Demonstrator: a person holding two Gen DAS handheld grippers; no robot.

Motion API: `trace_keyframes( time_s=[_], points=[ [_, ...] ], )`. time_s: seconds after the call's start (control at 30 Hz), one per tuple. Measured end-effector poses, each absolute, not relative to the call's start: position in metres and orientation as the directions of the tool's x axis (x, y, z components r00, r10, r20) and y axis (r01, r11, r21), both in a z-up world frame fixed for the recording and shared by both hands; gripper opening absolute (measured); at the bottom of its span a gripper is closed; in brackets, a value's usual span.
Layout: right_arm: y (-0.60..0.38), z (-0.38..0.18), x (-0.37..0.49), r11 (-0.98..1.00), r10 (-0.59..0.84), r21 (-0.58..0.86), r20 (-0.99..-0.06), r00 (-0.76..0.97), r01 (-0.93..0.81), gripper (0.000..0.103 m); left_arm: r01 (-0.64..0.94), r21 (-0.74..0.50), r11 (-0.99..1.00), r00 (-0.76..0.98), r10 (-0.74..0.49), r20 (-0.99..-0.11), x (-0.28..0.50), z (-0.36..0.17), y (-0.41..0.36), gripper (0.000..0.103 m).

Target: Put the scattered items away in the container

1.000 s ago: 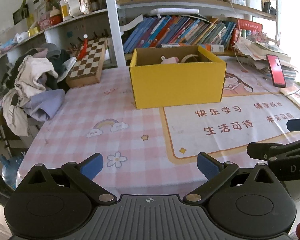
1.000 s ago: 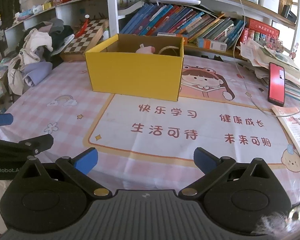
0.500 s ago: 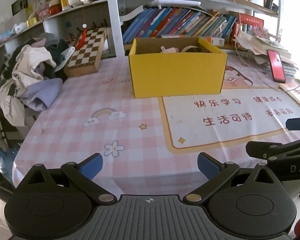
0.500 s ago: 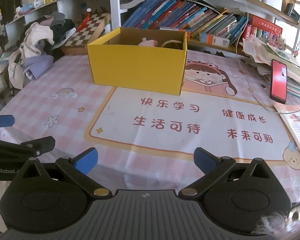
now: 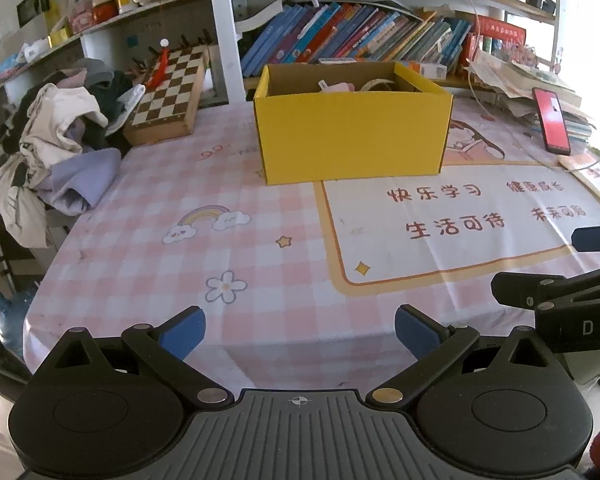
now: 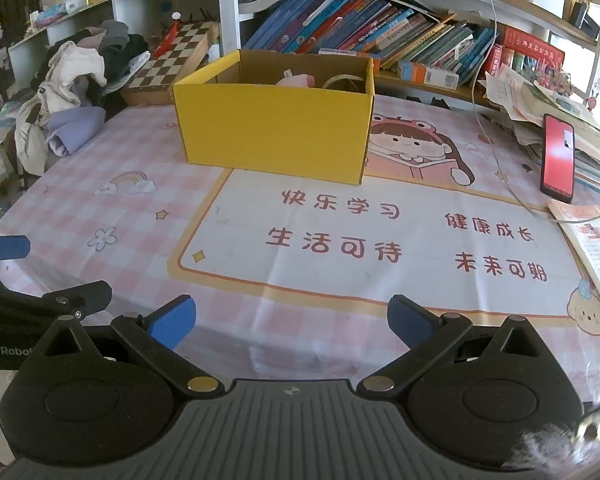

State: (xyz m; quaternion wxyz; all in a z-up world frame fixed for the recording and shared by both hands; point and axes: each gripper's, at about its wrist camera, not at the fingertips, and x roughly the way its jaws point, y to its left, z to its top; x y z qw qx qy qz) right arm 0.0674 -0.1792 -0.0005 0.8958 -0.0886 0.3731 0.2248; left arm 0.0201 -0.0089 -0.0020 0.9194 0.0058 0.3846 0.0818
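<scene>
We hold both tongs released — left tongs (image 5: 300,332), right tongs (image 6: 290,322) — over the near counter (image 6: 228,320); yellow box (image 6: 276,136) sits far, items inside.

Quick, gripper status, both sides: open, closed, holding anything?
Left gripper: open, nothing between the fingers, low over the near table edge.
Right gripper: open, empty too, beside the left one, facing the yellow box.
</scene>
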Motion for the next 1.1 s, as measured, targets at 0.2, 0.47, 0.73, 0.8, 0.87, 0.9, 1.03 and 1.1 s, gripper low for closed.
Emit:
trace_keyframes(
  time_s=[0.2, 0.47, 0.73, 0.8, 0.87, 0.9, 1.03, 1.1],
  points=[
    [-0.1779, -0.0020, 0.0677, 0.880, 0.336, 0.005, -0.713, 0.616, -0.474, 0.103, -0.149, 0.071, 0.986, 0.682, 0.155, -0.715, 0.0212, -0.0033, -0.0087, 0.102],
    [-0.1773, -0.0024, 0.0690, 0.883, 0.331, 0.006, -0.717, 0.614, -0.469, 0.103, -0.146, 0.076, 0.986, 0.681, 0.156, -0.716, 0.0218, -0.0037, -0.0090, 0.102],
    [-0.1761, -0.0031, 0.0694, 0.882, 0.332, 0.006, -0.718, 0.611, -0.472, 0.103, -0.152, 0.074, 0.986, 0.677, 0.158, -0.719, 0.0222, -0.0046, -0.0074, 0.102],
    [-0.1751, -0.0035, 0.0698, 0.880, 0.333, 0.006, -0.719, 0.610, -0.474, 0.103, -0.154, 0.073, 0.985, 0.675, 0.159, -0.721, 0.0229, -0.0049, -0.0067, 0.102],
    [-0.1738, -0.0037, 0.0700, 0.880, 0.333, 0.004, -0.720, 0.609, -0.476, 0.103, -0.156, 0.072, 0.985, 0.673, 0.159, -0.722, 0.0233, -0.0050, -0.0065, 0.102],
    [-0.1737, -0.0037, 0.0702, 0.879, 0.333, 0.004, -0.720, 0.608, -0.476, 0.103, -0.156, 0.072, 0.985, 0.673, 0.159, -0.723, 0.0235, -0.0050, -0.0063, 0.102],
    [-0.1738, -0.0038, 0.0703, 0.880, 0.333, 0.004, -0.720, 0.609, -0.475, 0.103, -0.154, 0.073, 0.985, 0.673, 0.159, -0.723, 0.0243, -0.0048, -0.0071, 0.103],
    [-0.1739, -0.0038, 0.0704, 0.880, 0.333, 0.005, -0.721, 0.608, -0.476, 0.103, -0.154, 0.073, 0.985, 0.672, 0.159, -0.724, 0.0246, -0.0050, -0.0070, 0.103]
  ],
)
